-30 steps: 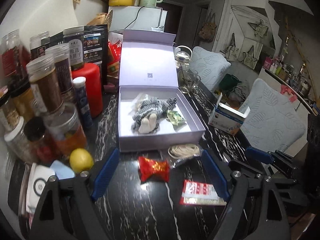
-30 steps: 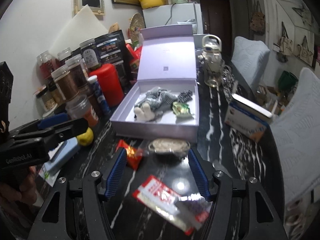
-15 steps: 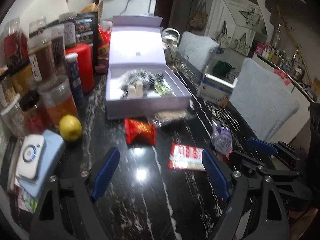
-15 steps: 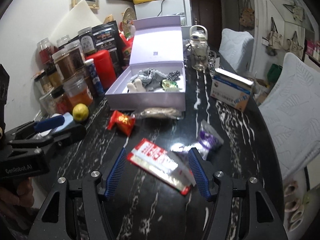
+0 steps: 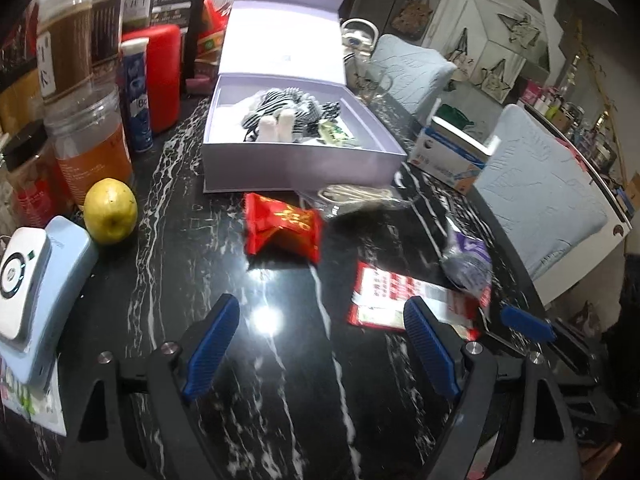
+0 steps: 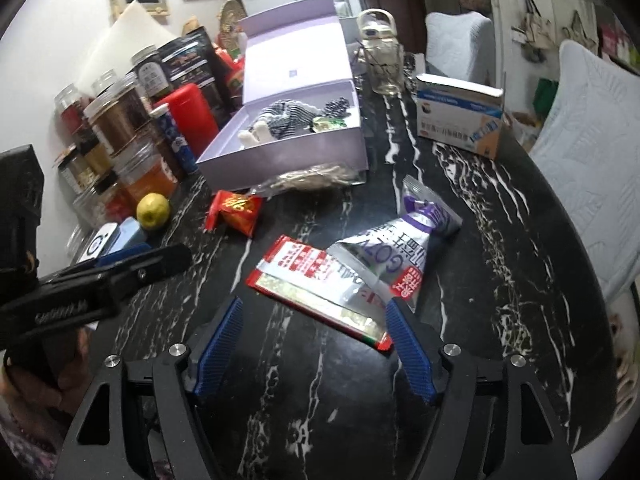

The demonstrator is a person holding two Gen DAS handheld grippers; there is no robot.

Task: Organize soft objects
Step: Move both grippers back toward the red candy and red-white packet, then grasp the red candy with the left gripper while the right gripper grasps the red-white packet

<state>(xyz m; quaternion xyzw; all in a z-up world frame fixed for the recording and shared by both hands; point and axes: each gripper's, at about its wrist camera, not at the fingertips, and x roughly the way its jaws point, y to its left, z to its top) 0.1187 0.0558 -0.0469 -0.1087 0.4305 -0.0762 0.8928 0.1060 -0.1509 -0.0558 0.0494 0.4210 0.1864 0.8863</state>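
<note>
Right wrist view puts the flat red-and-white sachet (image 6: 316, 284) just ahead of the right gripper (image 6: 316, 332), lying slantwise on the black marbled bench (image 6: 500, 280): its long axis runs from upper left to lower right, so its near corner sits close beside the right-hand finger while the far end stays ahead of the left-hand one. The fingers (image 6: 222, 332) are spread and opening wider, with nothing pressed between them. A silver-and-purple pouch (image 6: 400, 256) overlaps the sachet's far side, so the two touch. In my judgement the right hand is the nearer one to this pair, and a roll of the wrist would be needed to bring the pads square across the sachet's short side. In the left wrist view the left gripper (image 5: 320, 344) also stands spread and empty over bare bench, the same sachet (image 5: 396, 300) off to its right and a red candy pack (image 5: 284, 228) straight ahead but farther off. Beyond that lies a clear bag of pale cord (image 5: 352, 196) against the open lavender box (image 5: 300, 168), which already holds a striped plush toy (image 5: 280, 112). Jars (image 5: 88, 140), a lemon (image 5: 110, 210) and a red canister crowd the left edge; padded chairs stand at the right
</note>
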